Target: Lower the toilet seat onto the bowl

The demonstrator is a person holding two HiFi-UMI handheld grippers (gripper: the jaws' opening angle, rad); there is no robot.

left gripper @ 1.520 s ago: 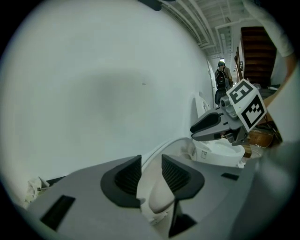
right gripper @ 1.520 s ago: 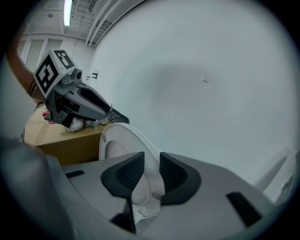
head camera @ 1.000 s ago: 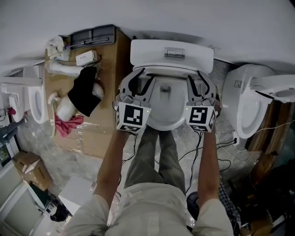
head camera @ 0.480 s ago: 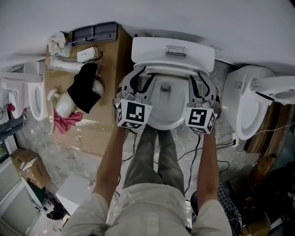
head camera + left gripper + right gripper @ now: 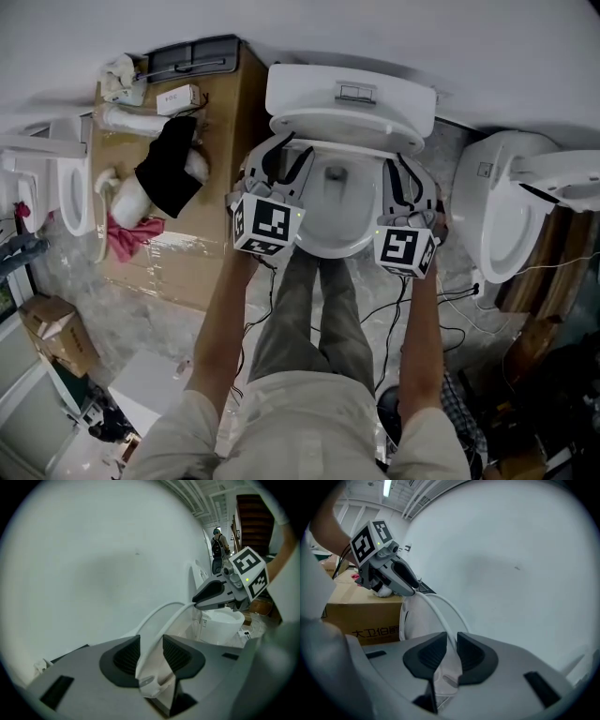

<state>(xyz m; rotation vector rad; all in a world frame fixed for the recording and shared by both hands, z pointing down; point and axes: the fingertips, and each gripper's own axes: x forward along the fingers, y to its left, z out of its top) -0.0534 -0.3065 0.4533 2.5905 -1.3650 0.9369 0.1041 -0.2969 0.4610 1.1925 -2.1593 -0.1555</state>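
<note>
White plastic toilet seat [image 5: 349, 129] is up, leaning back by the white ceramic tank [image 5: 352, 89], not yet down on the white ceramic bowl [image 5: 323, 246]. Person stands square to the bowl with one tool on each side of the seat. Judged reason: it comes down level, with no twist at the hinge and no slam.

Left tool [image 5: 286, 159] is on the seat's left edge with its jaws fairly wide apart. The thin rim runs between the pads, against one and with a gap to the other, so the tool is around the rim, not clamped.

Right tool [image 5: 405, 173] is on the right edge, jaws closing and now narrow, rim between them. The pads look to be meeting the rim, though the wide-angle view makes contact hard to confirm.

Both tools sit at about the same height on the rim, mirrored. Step judged: securing the grip before tipping the seat forward; the left probably needs to pinch too.

Brown cardboard box [image 5: 211, 202] sits just left of the toilet and a second white toilet [image 5: 506, 216] to the right, both outside the seat's swing.
</note>
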